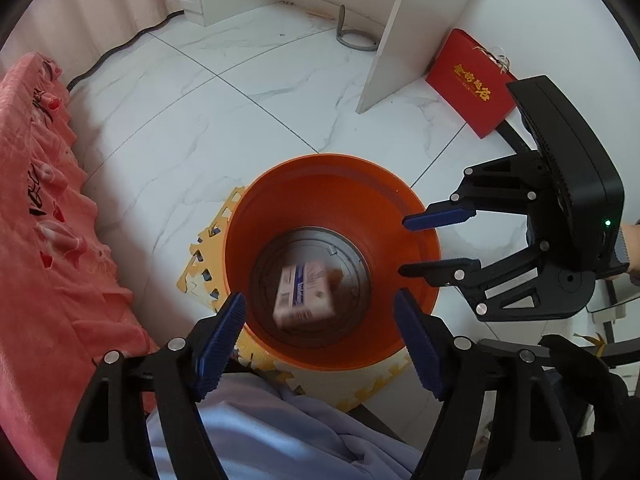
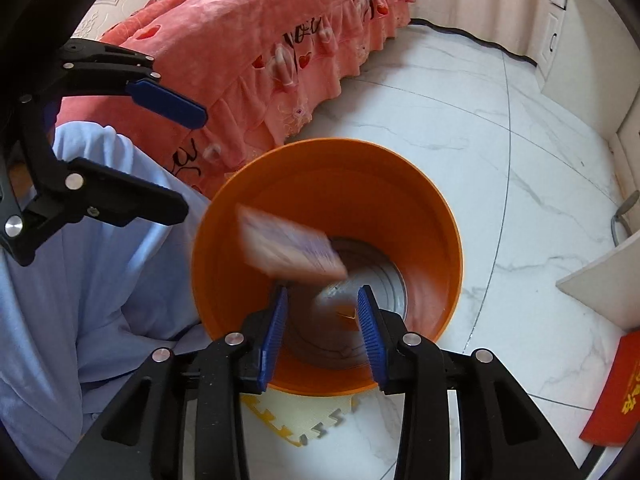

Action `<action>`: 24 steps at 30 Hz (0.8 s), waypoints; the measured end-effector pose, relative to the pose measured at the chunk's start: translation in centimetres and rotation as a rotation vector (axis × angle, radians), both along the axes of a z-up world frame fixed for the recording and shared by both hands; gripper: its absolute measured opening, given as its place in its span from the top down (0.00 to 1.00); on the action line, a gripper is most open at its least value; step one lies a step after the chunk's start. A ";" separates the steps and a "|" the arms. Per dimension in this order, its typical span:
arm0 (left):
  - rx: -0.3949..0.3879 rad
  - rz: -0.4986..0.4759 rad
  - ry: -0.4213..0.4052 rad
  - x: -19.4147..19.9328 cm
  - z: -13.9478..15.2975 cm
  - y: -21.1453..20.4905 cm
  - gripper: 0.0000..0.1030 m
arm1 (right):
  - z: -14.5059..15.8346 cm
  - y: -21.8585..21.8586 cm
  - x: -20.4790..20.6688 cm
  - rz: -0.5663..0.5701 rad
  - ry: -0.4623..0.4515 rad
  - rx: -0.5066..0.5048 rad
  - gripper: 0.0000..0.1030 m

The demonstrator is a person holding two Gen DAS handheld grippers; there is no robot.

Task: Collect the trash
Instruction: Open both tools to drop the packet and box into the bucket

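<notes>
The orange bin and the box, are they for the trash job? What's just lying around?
Job: bin, box, left gripper, right gripper.
Lying about: red bag, bedspread, foam mat, cable.

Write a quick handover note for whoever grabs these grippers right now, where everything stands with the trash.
Left gripper: open, empty, above the orange bin.
Right gripper: open, empty, at the bin's rim.
Small carton: inside the bin, blurred, apparently falling; neither gripper touches it.
Bin stands on a yellow foam mat beside the pink bedspread.
Done: this carton is in the bin.
Left: no other loose trash is clearly in view; look around the floor.
</notes>
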State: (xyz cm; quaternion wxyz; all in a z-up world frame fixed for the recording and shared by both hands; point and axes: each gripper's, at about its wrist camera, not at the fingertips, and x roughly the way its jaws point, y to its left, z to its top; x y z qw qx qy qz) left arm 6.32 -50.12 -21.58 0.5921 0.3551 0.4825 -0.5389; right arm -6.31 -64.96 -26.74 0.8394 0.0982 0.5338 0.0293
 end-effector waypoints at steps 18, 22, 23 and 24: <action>-0.101 0.149 -0.117 0.5 7.1 7.6 0.17 | 9.0 4.8 2.0 0.045 -0.123 -0.061 0.49; -0.134 0.247 -0.142 1.2 9.3 12.2 0.17 | 12.3 7.3 3.1 0.073 -0.185 -0.040 0.36; -0.141 0.269 -0.150 1.3 9.8 13.0 0.17 | 13.2 8.1 3.5 0.085 -0.202 -0.037 0.34; -0.147 0.299 -0.162 1.5 10.3 14.3 0.16 | 13.8 8.8 3.8 0.098 -0.215 -0.035 0.33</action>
